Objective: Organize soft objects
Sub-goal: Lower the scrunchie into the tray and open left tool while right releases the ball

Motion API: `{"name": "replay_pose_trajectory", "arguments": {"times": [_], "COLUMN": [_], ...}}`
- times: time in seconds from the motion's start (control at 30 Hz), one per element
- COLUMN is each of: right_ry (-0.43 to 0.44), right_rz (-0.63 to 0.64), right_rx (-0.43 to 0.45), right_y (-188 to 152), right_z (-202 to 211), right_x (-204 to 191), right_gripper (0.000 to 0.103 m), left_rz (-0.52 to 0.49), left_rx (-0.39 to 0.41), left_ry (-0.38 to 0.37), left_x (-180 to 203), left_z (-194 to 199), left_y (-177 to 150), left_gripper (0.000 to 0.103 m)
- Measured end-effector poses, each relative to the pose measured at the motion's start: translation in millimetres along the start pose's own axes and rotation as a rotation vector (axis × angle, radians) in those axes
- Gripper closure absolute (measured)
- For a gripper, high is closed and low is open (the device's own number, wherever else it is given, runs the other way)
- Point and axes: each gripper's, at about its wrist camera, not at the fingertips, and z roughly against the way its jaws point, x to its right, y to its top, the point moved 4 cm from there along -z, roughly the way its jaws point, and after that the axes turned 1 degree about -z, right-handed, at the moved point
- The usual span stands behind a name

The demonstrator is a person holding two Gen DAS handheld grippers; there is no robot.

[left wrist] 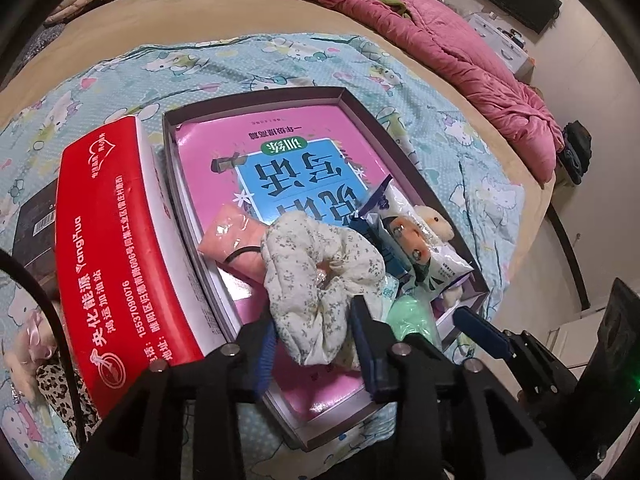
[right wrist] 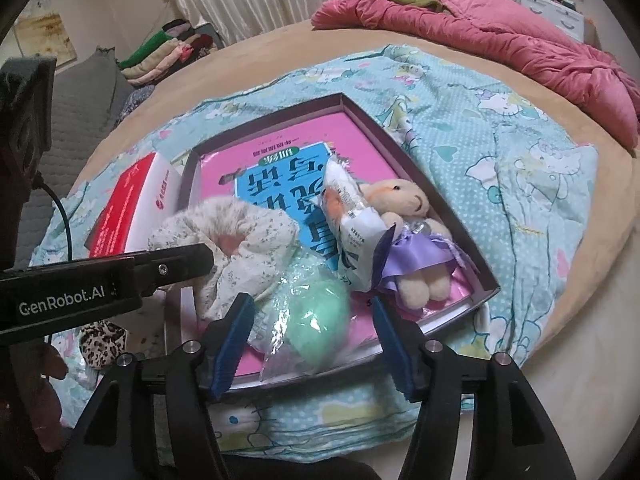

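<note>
A shallow box (left wrist: 256, 98) (right wrist: 404, 148) lined with a pink and blue book lies on the bed. My left gripper (left wrist: 316, 344) is shut on a floral cloth scrunchie (left wrist: 320, 280) (right wrist: 240, 248) over the box's near end. My right gripper (right wrist: 312, 344) is open, its fingers either side of a bagged green soft item (right wrist: 316, 320) (left wrist: 412, 316) in the box. In the box also lie a pink packet (left wrist: 236, 236), a white snack-style packet (left wrist: 416, 240) (right wrist: 352, 220) and a small plush bear in a purple dress (right wrist: 404, 240).
A red and white carton (left wrist: 120, 248) (right wrist: 132, 204) stands left of the box. A leopard-print item (right wrist: 102, 342) lies at the near left. A Hello Kitty sheet (right wrist: 500, 160) covers the bed, with a pink quilt (right wrist: 500, 40) at the back right.
</note>
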Motion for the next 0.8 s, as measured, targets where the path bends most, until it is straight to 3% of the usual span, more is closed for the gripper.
{"name": "replay_pose_trajectory", "arguments": {"times": [0.37, 0.5, 0.8], "right_ry": [-0.033, -0.049, -0.084], "right_rz": [-0.031, -0.039, -0.051], "right_rx": [0.038, 0.036, 0.046], "right_y": [6.0, 6.0, 7.4], "right_z": [13.5, 14.5, 20.7], "right_x": [8.5, 10.7, 14.0], "right_gripper": [0.036, 0.030, 0.027], "left_rz": [0.002, -0.002, -0.023], "left_rx": [0.021, 0.028, 0.051], "left_ry": [-0.001, 0.000, 0.009], "left_x": [-1.6, -0.6, 6.2], "left_z": [10.9, 15.1, 29.9], "left_y": [-0.5, -2.2, -6.0], "left_gripper": [0.056, 0.054, 0.041]}}
